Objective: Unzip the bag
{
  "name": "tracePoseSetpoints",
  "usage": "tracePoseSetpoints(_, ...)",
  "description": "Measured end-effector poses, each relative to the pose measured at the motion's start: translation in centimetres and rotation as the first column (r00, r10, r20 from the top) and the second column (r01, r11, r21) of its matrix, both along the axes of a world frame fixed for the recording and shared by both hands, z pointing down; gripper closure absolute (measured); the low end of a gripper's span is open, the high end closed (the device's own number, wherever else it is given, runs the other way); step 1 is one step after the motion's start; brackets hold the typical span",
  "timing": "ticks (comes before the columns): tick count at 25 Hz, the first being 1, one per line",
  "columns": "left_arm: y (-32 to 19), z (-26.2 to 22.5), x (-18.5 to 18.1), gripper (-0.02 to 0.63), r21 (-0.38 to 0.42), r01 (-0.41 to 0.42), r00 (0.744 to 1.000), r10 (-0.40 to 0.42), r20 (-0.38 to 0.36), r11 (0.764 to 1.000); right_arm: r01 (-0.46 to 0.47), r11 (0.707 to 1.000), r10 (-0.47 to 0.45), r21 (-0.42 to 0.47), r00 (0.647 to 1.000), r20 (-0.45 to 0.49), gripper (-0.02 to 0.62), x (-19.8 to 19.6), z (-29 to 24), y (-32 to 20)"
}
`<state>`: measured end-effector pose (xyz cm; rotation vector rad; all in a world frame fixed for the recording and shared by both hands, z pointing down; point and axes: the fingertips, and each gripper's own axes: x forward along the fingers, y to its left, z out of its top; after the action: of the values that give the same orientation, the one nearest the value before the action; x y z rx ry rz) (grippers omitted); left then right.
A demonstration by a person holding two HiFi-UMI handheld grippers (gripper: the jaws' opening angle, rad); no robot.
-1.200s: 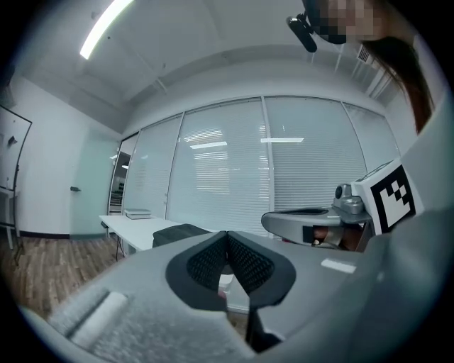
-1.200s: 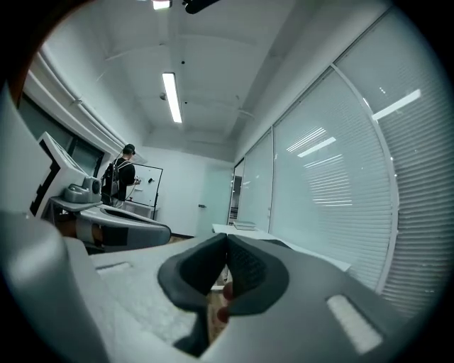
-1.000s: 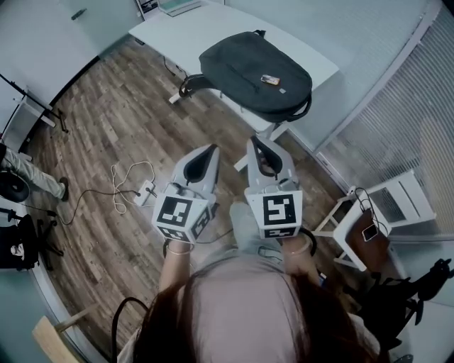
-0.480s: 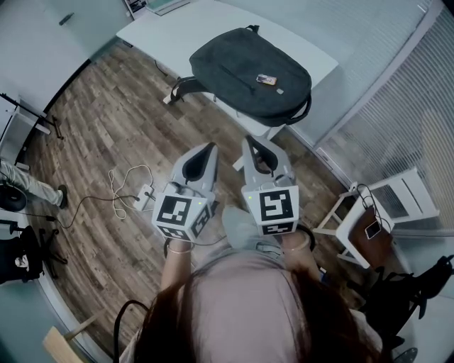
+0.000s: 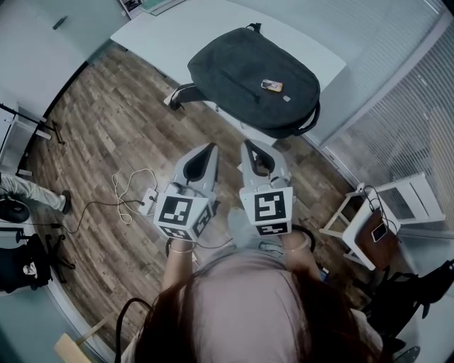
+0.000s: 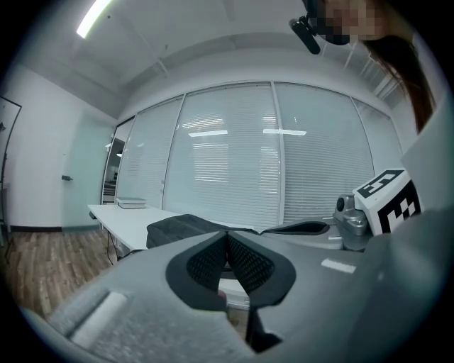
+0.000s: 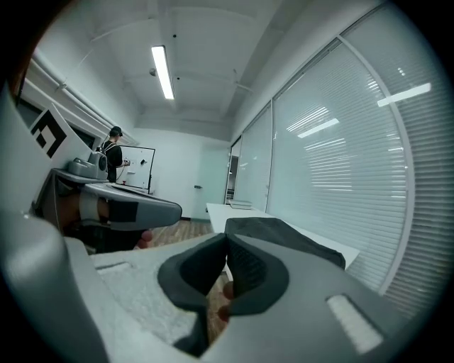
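Observation:
A dark grey backpack (image 5: 252,78) lies flat on a white table (image 5: 184,28), with a small tag on its top. The backpack (image 6: 181,227) shows beyond the tips in the left gripper view, and the backpack (image 7: 284,237) lies ahead in the right gripper view. My left gripper (image 5: 211,147) and right gripper (image 5: 246,144) are held side by side over the wooden floor, short of the table and apart from the bag. On both the left gripper (image 6: 227,234) and the right gripper (image 7: 228,237) the jaws are shut with nothing between them.
A white chair (image 5: 397,205) with a brown item and a phone stands at the right by the blinds. A power strip with a looped cable (image 5: 145,205) lies on the floor at the left. A person's leg (image 5: 28,188) shows at the far left. Books (image 5: 152,6) sit on the table's far corner.
The head view has shifted a little, so the bag and table sit slightly further right. Both grippers stay shut and in nearly the same place.

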<state>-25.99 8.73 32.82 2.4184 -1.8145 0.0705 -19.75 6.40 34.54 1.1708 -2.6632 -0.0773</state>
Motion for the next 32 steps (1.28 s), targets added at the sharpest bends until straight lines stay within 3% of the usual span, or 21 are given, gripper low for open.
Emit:
tracePoseSetpoints(12,-5.8,1.6,-1.2,0.595,-0.030,-0.059,0.998,0.060,0.014,0.998,-0.037,0.997,0.034,-0.065,0.998,-0.048,0.555,-1.4,3.6,-4.5)
tracePoseSetpoints(32,-12.8,6.7,-1.5,0.595,-0.075,-0.155,0.987,0.158,0.025,0.985,-0.152,0.977,0.134,-0.151,0.983,-0.127,0.555,-2.8,11.4,-9.0)
